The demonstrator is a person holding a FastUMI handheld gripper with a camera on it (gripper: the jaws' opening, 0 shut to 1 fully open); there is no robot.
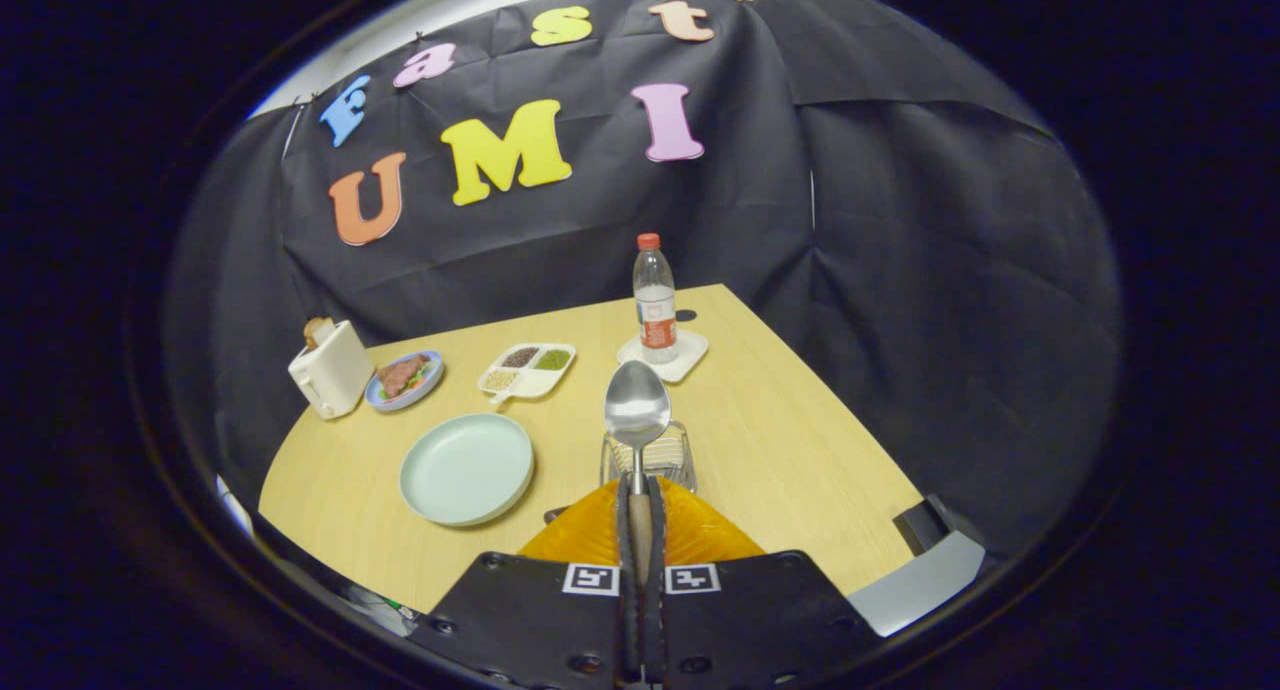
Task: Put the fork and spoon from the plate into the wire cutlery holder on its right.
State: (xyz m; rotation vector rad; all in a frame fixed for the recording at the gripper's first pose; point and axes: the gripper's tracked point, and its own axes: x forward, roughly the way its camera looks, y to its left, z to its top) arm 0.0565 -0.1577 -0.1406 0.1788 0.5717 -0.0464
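While the gripper (640, 495) clamps the spoon (637, 410) handle, its bowl stands upright over the wire cutlery holder (650, 457).

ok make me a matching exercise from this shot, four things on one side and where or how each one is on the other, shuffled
Things:
1. spoon
2. green plate
3. water bottle
4. wire cutlery holder

Places or states:
A. stands upright on a small white tray at the far side of the table
B. empty, on the table left of the holder
C. gripped by its handle between the fingers of the gripper, bowl pointing up
D. just ahead of the fingers, behind the spoon's bowl

Pairs: 1-C, 2-B, 3-A, 4-D
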